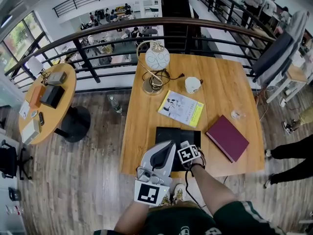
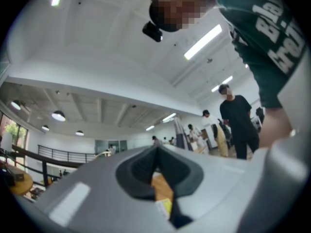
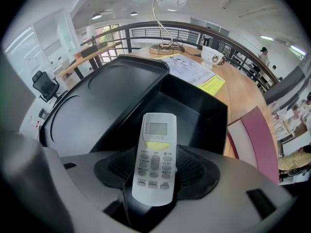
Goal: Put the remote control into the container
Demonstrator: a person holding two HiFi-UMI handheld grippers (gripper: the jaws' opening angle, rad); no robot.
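Right claw (image 3: 154, 174): clenched on the remote control (image 3: 154, 157). The jaws grip its lower, button end. The display end sticks out forward, face up, towards the open container (image 3: 199, 113). The remote control is therefore in the claw and not lying in the container. Contact between its far end and the container wall cannot be confirmed.

Container: black and rectangular, standing at the near edge of the wooden table (image 1: 222, 89), directly ahead of both claws. Its black lid (image 3: 112, 84) is raised and lies to the left of the cavity in the right gripper view. The visible part of the cavity is dark and holds nothing discernible.

Left claw (image 2: 156, 152): closed with nothing in it. The pads meet at the tip, and only a narrow slit below them shows table wood and a yellow edge. In the head view it sits just left of the right claw, at the near side of the container.

Other items on the table:
- A lamp (image 1: 156, 58) with a round white shade at the far edge.
- A white cup (image 1: 192, 84) beside the lamp.
- A booklet (image 1: 181, 108) with a yellow strip between the cup and the container.
- A maroon book (image 1: 227, 137) to the right of the container, apart from it.
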